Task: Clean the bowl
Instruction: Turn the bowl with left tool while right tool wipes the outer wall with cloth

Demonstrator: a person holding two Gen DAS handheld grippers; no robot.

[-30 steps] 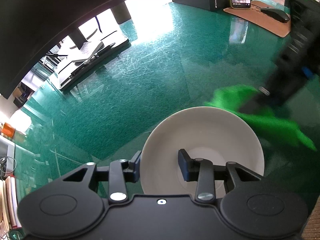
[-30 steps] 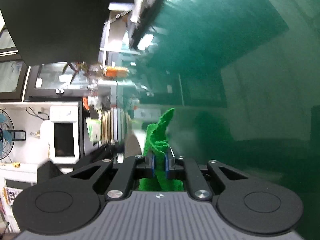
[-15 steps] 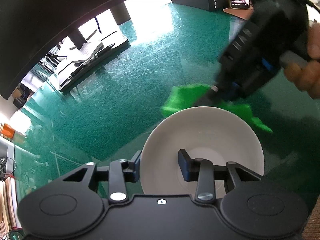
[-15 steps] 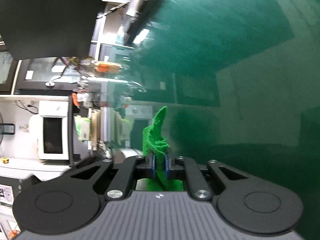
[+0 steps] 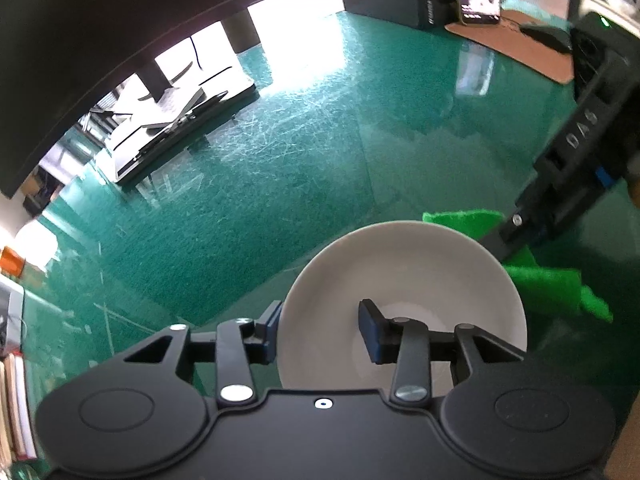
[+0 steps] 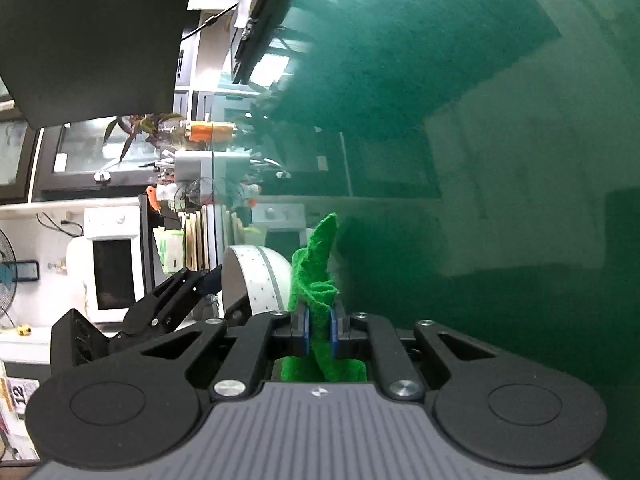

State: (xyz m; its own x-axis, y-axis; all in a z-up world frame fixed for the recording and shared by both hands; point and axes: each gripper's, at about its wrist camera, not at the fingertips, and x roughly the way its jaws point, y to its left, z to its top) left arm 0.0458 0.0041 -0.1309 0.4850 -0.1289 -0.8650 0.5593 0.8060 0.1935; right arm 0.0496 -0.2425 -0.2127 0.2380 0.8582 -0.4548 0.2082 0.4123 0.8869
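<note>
Both tools engaged: our left gripper [image 5: 320, 330] opens astride the stiff, slippery, breakable bowl [image 5: 404, 280] rim at lower centre, while our right gripper [image 6: 319, 330] pinches the soft cloth [image 6: 316, 276].

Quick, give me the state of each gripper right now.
Left gripper: jaws opening, straddling the rim of the white bowl, pads off it.
Right gripper: shut on the green cloth.

Glossy green table [image 5: 280, 168] mirrors bright window light; microwave [image 6: 112, 268] beyond.
</note>
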